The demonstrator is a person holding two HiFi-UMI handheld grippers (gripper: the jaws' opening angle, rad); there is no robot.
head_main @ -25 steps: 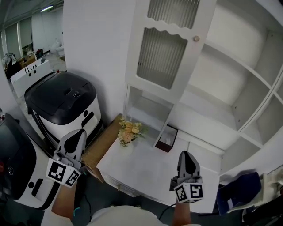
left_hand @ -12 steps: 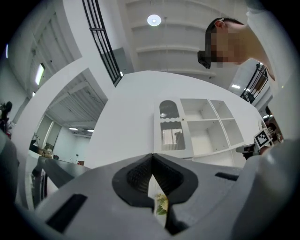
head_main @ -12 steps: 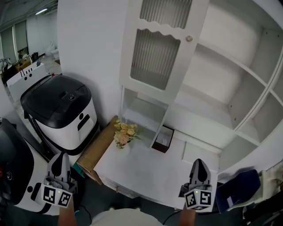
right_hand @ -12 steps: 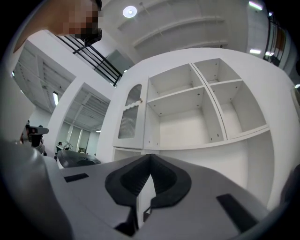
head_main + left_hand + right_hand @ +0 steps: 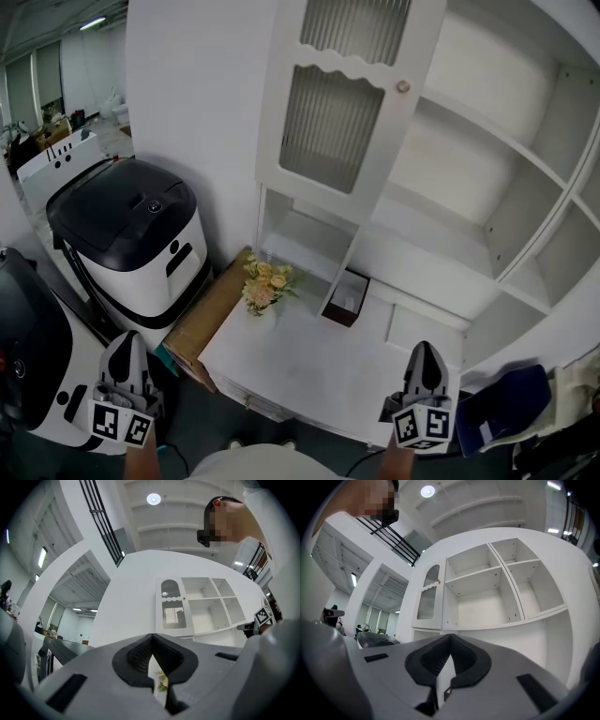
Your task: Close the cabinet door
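The white cabinet door (image 5: 339,111) has ribbed glass panes and a small round knob (image 5: 402,86). It stands swung out in front of the left column of the shelf unit, with bare open shelves (image 5: 487,178) to its right. My left gripper (image 5: 127,341) is low at the bottom left, far below the door, jaws shut and empty. My right gripper (image 5: 427,351) is at the bottom right, also shut and empty. The left gripper view shows the door (image 5: 172,607) beyond the left gripper's tips (image 5: 152,638). In the right gripper view the door (image 5: 428,597) is above the right gripper's tips (image 5: 450,637).
A vase of pale flowers (image 5: 262,285) and a small dark box (image 5: 347,298) stand on the white counter (image 5: 319,366) under the shelves. A black-topped white machine (image 5: 131,225) and a cardboard box (image 5: 211,314) stand at the left. A blue thing (image 5: 502,408) lies at the lower right.
Both grippers have dropped toward the bottom of the head view, the left one also shifting left. Both stayed shut. The door stands as before.
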